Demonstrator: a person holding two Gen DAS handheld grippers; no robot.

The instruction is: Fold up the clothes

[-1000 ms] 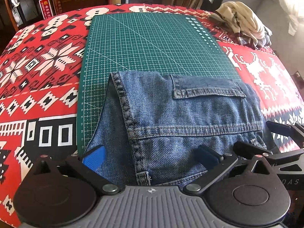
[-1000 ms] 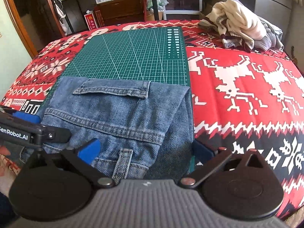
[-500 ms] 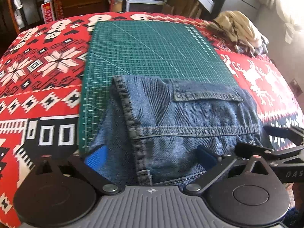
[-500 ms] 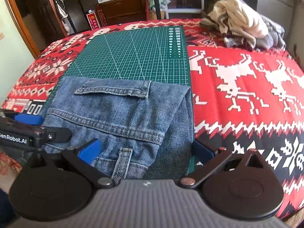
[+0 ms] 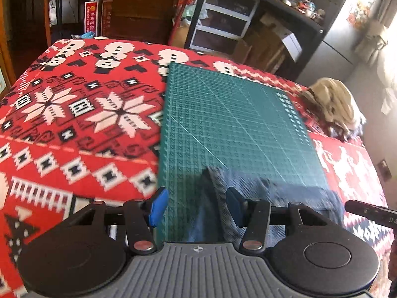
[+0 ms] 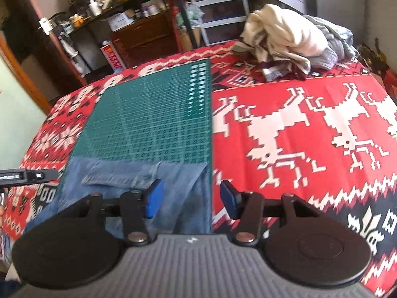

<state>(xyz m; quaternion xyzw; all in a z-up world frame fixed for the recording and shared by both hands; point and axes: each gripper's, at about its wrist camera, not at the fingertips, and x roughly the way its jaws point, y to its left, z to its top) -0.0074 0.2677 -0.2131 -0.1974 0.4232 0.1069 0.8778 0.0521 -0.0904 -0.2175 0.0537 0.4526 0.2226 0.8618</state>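
While both claws are lifting back from the folded jeans [image 6: 173, 186], the left claw [image 5: 196, 204] and right claw [image 6: 191, 200] are now hanging apart and empty instead of flanking the denim. The jeans are lying at the green mat's [image 5: 235, 124] six o'clock edge, suggesting this fold is finished; the clothes pile [image 6: 292, 39] is waiting at two o'clock.

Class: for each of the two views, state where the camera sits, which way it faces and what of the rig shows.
Left wrist: sits on the left gripper, facing along its fingers over the jeans and green mat.
Right wrist: sits on the right gripper, facing the jeans' right edge; a fingertip shows far left.
Shared: jeans, mat, red blanket, clothes pile, each other's gripper.
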